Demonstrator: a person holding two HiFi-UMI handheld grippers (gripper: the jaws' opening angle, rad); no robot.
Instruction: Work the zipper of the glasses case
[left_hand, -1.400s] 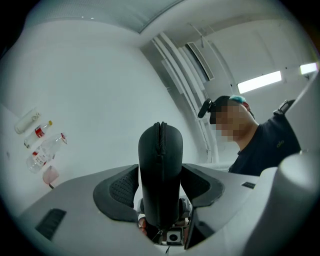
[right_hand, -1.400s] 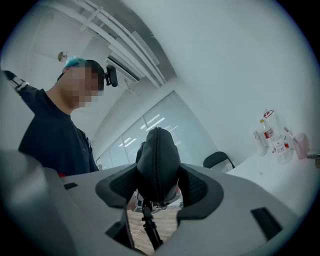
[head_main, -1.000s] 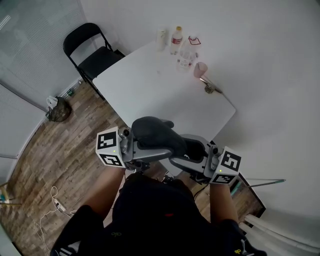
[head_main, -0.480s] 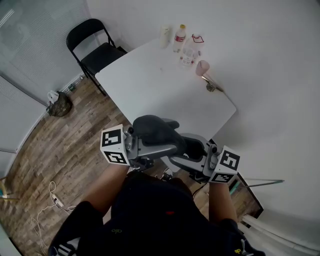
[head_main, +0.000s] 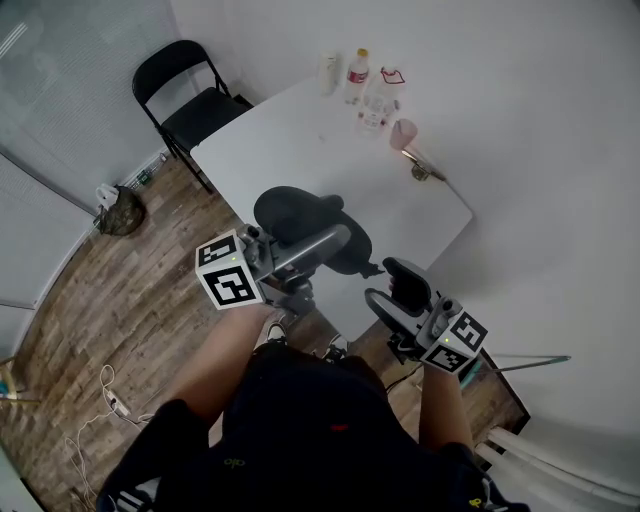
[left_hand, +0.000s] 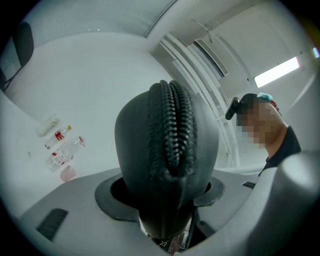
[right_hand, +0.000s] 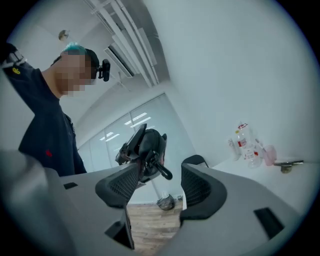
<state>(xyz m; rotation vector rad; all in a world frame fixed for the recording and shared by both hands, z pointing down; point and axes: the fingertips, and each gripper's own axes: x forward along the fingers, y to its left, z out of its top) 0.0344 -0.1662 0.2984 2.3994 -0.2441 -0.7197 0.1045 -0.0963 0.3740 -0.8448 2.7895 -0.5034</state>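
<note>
The black glasses case (head_main: 300, 215) hangs in the air over the near edge of the white table, with my left gripper (head_main: 318, 240) shut on it. In the left gripper view the case (left_hand: 167, 150) fills the space between the jaws, its zipper teeth facing the camera and slightly parted at the top. Its zipper pull (right_hand: 162, 170) sticks out toward my right gripper (head_main: 397, 297). That gripper stands open lower right of the case and apart from it. In the right gripper view the right gripper (right_hand: 159, 187) has nothing between its pads.
A white table (head_main: 330, 160) carries bottles (head_main: 358, 75), a pink cup (head_main: 402, 133) and a small metal object (head_main: 420, 170) along its far edge. A black folding chair (head_main: 185, 95) stands at its left. On the wooden floor lie a bag (head_main: 120, 215) and cables (head_main: 105, 410).
The two grippers were together at the case. Now the left one has carried the case up and away, and the right one has come off it and dropped to the lower right.
</note>
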